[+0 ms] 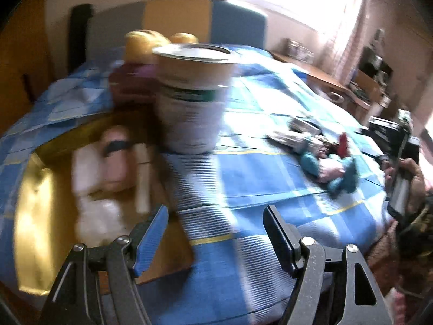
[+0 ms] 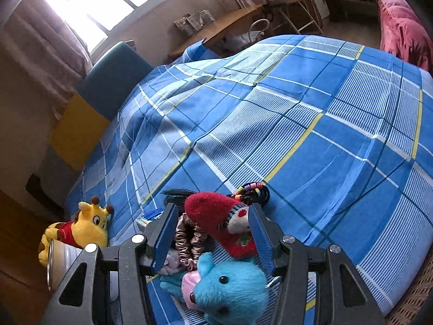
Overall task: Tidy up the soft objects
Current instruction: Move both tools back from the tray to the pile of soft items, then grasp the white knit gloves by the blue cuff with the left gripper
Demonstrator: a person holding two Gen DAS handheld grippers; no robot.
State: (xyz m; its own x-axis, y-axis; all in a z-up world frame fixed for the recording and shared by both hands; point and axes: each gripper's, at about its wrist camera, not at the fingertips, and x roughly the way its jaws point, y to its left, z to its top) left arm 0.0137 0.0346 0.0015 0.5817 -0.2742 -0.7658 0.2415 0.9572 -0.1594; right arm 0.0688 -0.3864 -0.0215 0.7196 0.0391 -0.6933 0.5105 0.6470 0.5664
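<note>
My left gripper (image 1: 215, 222) is open and empty above the blue checked bedspread (image 1: 270, 168). To its left lies a gold box (image 1: 32, 195) holding white and pink soft things (image 1: 108, 168); this view is blurred. My right gripper (image 2: 211, 226) is open, its jaws either side of a red sock (image 2: 213, 214). Just below it lies a blue plush toy (image 2: 230, 284) and a pink satin scrunchie (image 2: 189, 241). The same pile shows at the right of the left wrist view (image 1: 333, 162). A yellow giraffe plush (image 2: 81, 224) lies at the left.
A white tin can (image 1: 193, 97) stands on the bed beside the gold box and also shows in the right wrist view (image 2: 61, 262). Coloured hair ties (image 2: 253, 189) lie past the sock. A headboard (image 2: 105, 86), a desk (image 2: 216, 29) and a red quilt (image 2: 400, 24) surround the bed.
</note>
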